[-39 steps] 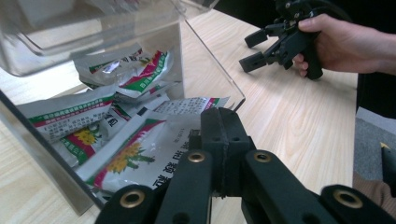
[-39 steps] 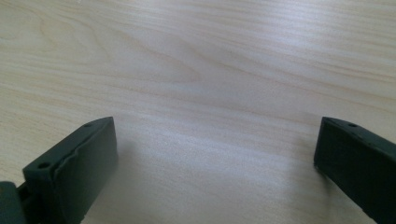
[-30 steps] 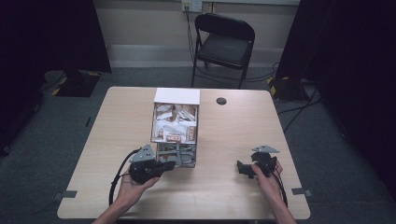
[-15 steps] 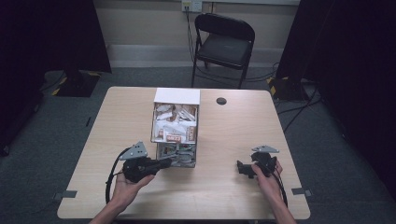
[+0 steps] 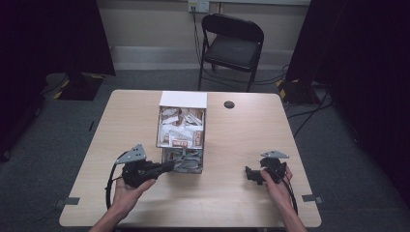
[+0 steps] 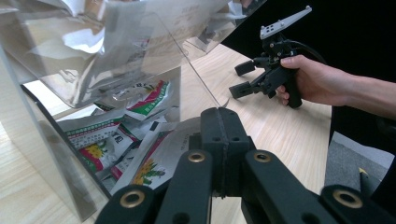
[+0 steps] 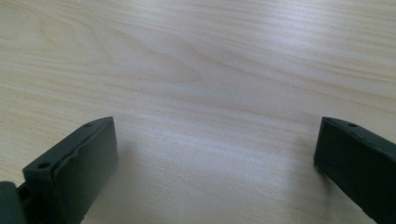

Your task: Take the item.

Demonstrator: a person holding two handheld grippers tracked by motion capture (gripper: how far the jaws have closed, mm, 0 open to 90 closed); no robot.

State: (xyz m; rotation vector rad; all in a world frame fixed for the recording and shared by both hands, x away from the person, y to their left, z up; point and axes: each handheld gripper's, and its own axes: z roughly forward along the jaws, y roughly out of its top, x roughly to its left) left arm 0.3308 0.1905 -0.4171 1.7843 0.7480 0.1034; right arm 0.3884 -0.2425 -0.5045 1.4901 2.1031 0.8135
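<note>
Packets (image 5: pixel 181 130) of tea or seasoning fill a clear box (image 5: pixel 183 145) at the middle of the table (image 5: pixel 121 121), a white lid or card at its far end; in the left gripper view more packets (image 6: pixel 116 135) lie loose behind the glossy wall at the near opening. The left gripper (image 5: pixel 167 167) sits at the near left corner of the box, jaws pressed together with nothing visibly between them — its tips just at the opening. The right gripper (image 5: pixel 251 175) hovers low over bare wood at the near right, well apart from the box, jaws standing wide and empty. Judging by the look, each packet is light, thin and crinkly, with a slick foil or plastic skin; it would bend rather than break, but could slide out of a shallow pinch. A hold on a sealed edge or corner, pads flat across both faces, seems safest. The box itself looks stiff, smooth acrylic — light enough to skid if nudged, so the free gripper might steady it.
</note>
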